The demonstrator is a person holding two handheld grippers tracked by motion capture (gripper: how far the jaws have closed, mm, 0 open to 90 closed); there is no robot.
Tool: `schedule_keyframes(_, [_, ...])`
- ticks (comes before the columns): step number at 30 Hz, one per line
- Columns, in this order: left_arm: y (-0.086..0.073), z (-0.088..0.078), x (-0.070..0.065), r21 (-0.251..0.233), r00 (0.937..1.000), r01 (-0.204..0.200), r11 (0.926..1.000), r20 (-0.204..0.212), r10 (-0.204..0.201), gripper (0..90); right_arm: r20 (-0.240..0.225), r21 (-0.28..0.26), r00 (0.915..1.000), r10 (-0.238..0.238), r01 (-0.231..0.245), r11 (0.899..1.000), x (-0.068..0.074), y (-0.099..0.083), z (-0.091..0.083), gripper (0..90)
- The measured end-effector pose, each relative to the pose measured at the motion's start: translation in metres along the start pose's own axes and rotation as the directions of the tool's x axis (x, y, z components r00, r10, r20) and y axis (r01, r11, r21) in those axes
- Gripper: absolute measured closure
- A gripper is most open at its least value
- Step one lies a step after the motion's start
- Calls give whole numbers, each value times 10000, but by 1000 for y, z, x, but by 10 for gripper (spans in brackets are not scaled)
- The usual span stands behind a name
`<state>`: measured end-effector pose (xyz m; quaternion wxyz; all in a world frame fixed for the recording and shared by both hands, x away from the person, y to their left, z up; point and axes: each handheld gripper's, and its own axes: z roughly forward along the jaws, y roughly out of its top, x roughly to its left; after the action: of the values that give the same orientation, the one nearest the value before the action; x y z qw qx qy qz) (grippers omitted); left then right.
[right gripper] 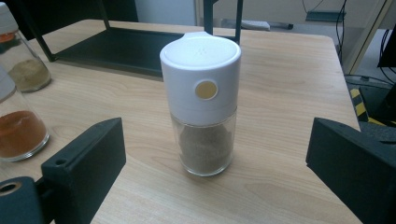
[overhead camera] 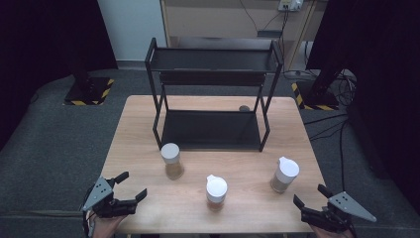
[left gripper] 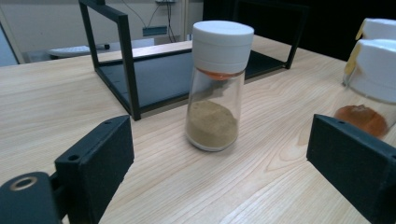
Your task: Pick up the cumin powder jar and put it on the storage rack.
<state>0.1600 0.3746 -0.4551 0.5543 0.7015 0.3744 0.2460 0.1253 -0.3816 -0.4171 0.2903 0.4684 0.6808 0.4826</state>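
On the wooden table (overhead camera: 143,129), before a black two-tier rack (overhead camera: 213,94), three white-capped spice jars stand upright, left (overhead camera: 172,159), middle (overhead camera: 216,192) and right (overhead camera: 284,174), while the left gripper (overhead camera: 132,185) and right gripper (overhead camera: 310,196) rest at the near corners, jaws apart, holding nothing.

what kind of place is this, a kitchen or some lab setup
Most likely a lab or recording setup, not a kitchen: the wooden table stands on grey carpet, hazard-striped stand bases flank it, and loose cables trail across the floor. The spice jars and black rack look like props.
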Motion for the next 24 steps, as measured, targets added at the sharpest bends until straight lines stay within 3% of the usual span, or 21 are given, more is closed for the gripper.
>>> schedule_keyframes(9, [2, 2, -2, 212, 9998, -121, 9997, -181, 125, 63, -122, -42, 9995, 294, -294, 9996, -6, -3, 3, 54])
schedule_keyframes(17, [3, 2, -2, 295, 9997, -177, 9994, -184, 182, 57, -91, -127, 9999, 92, -93, 9999, -3, -3, 1, 54])
schedule_keyframes(24, [10, 2, -15, 459, 9977, -328, 9984, -572, 354, 54, -76, -92, 9999, 154, -155, 9998, -4, -3, 2, 55])
